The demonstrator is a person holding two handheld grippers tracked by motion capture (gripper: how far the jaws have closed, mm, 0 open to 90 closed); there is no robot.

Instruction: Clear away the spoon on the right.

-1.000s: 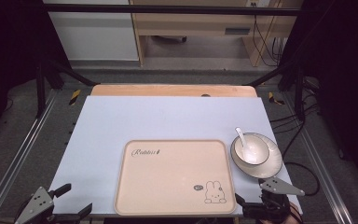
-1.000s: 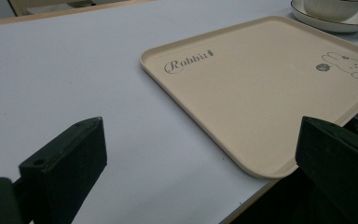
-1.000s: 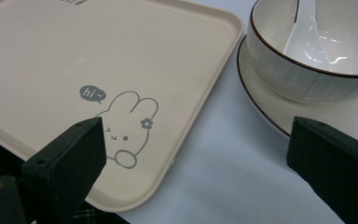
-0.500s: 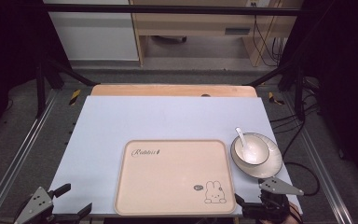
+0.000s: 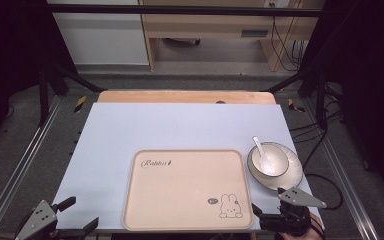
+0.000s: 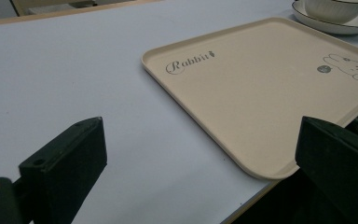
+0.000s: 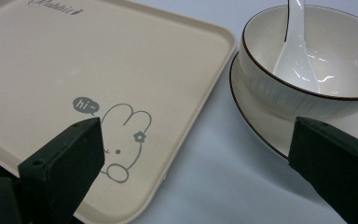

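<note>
The right gripper (image 5: 280, 216) hangs at the bench's near edge with its jaws spread wide and nothing between them, aimed at the gap between the tray (image 7: 135, 60) and the bowl (image 7: 307, 70), so it looks readied for the crockery just ahead. That bowl sits nested in a saucer (image 7: 256, 119), with a white spoon (image 7: 296, 51) leaning inside it, bowl end down. All of this stands just beside the tray's right edge, not on it. The left gripper (image 5: 60, 222), jaws likewise wide and empty, waits off the tray's near left corner over the pale bench (image 5: 145, 125). The high view crops both grippers at the bottom, and the hands holding them are mostly cut off; the right gripper view crops the spoon's handle tip.
</note>
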